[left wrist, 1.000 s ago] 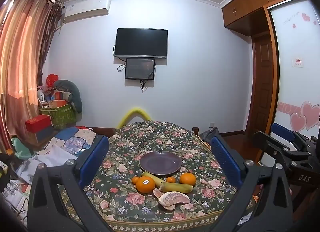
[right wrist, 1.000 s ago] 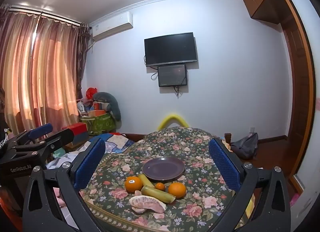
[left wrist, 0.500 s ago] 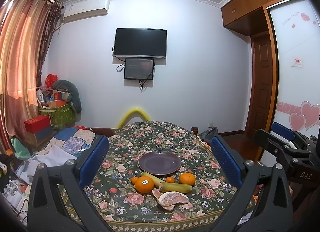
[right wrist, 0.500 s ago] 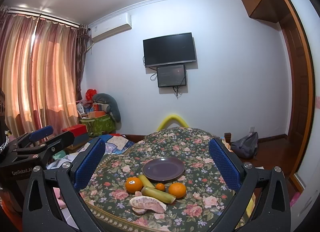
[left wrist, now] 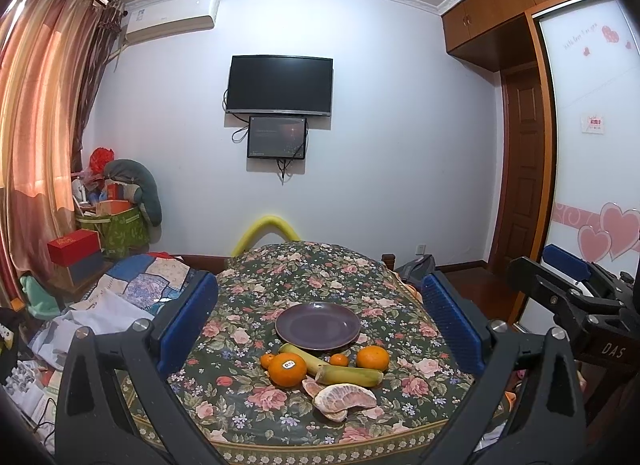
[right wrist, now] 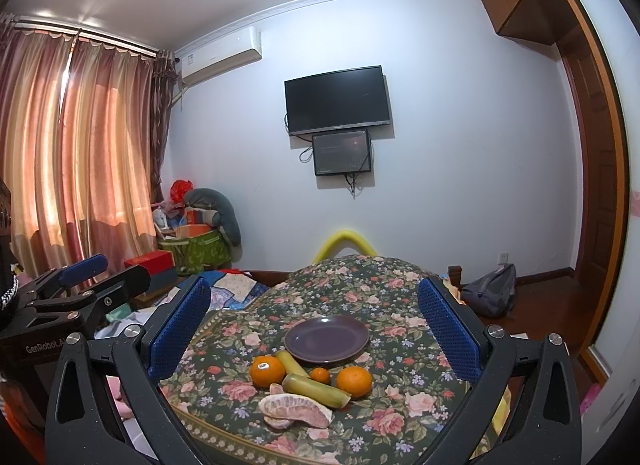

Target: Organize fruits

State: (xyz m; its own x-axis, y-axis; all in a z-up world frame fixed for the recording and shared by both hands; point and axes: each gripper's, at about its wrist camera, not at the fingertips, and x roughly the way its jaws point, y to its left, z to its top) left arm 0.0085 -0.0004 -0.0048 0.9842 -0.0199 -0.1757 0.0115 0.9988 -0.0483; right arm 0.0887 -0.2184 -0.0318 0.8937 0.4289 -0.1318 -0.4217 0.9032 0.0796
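Two grippers, both yours, both held above the near edge of the table (left wrist: 256, 265) with nothing between their blue pads. Left gripper (left wrist: 318, 317): fingers spread wide, empty. Right gripper (right wrist: 314, 325): fingers spread wide, empty.

Fruit, all lying on the flowered cloth, none on the plate:
- Purple plate (left wrist: 318, 325), bare, just behind the fruit.
- Stickered orange (left wrist: 287, 369), left of the group, touching the front banana.
- Plain orange (left wrist: 372, 357), right of the group.
- Small tangerine (left wrist: 340, 359), between the two bananas and the plain orange.
- Second small tangerine (left wrist: 266, 360), tucked behind the stickered orange; your left camera shows it, your right camera hides it behind that orange.
- Front banana (left wrist: 348, 375), greenish, lying crosswise.
- Rear banana (left wrist: 302, 357), angled toward the plate rim.
- Peeled pomelo piece (left wrist: 345, 397), nearest you, with a smaller segment (left wrist: 310, 387) just beside it.

View differences: your left camera catches the right gripper at its right edge, in front of a sliding door with pink hearts (left wrist: 600, 225). Your right camera catches the left gripper at its left edge and a grey bag (right wrist: 490, 291) on the floor by the wall. Both show the television (left wrist: 280, 85) and the curtain (right wrist: 80, 153).
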